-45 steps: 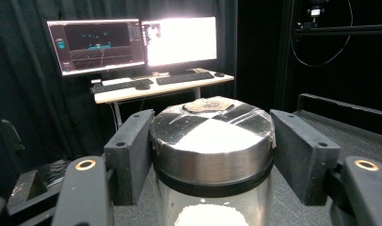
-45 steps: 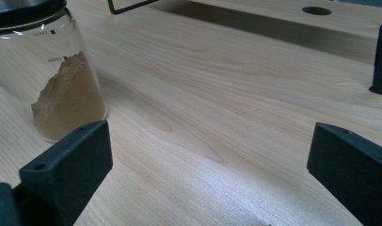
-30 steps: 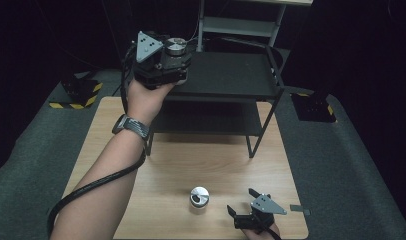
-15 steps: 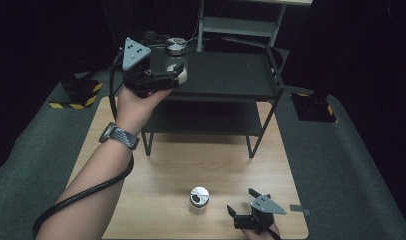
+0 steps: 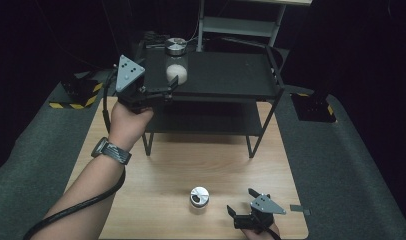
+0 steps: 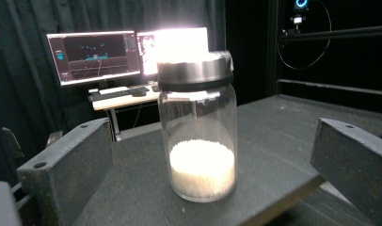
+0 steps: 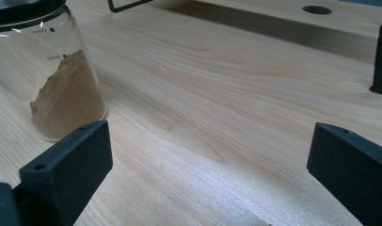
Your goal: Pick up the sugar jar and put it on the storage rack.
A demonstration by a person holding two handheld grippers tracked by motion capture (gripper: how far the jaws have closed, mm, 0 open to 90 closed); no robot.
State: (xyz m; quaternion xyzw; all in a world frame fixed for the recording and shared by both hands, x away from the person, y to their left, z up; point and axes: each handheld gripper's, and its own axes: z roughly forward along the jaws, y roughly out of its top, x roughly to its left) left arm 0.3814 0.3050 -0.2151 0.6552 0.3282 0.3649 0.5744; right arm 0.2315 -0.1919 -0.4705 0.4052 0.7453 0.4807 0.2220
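High view, left to right. Left gripper [image 5: 158,92]: held in a hand with a wristwatch at the upper left of the frame, level with the top shelf of a black rack [image 5: 231,75]. Its jaws have just been opening and are seen spread wide. In the left gripper view a glass jar [image 6: 198,127] stands upright between the two jaws, touched by neither; it is capped with a metal lid and about a third filled with white grains. In the high view the same jar [image 5: 176,62] is placed on the top shelf, near its left end, just beyond the jaw tips.

Lower centre of the frame: a second, smaller jar [image 5: 199,198] is set upright on the wooden table [image 5: 191,160]. In the right gripper view it is shown at the upper left, holding brown powder [image 7: 67,101].

Lower right: right gripper [image 5: 241,212], resting low over the table, just beside the smaller jar and apart from it. Its jaws are spread wide with only bare wood between them.
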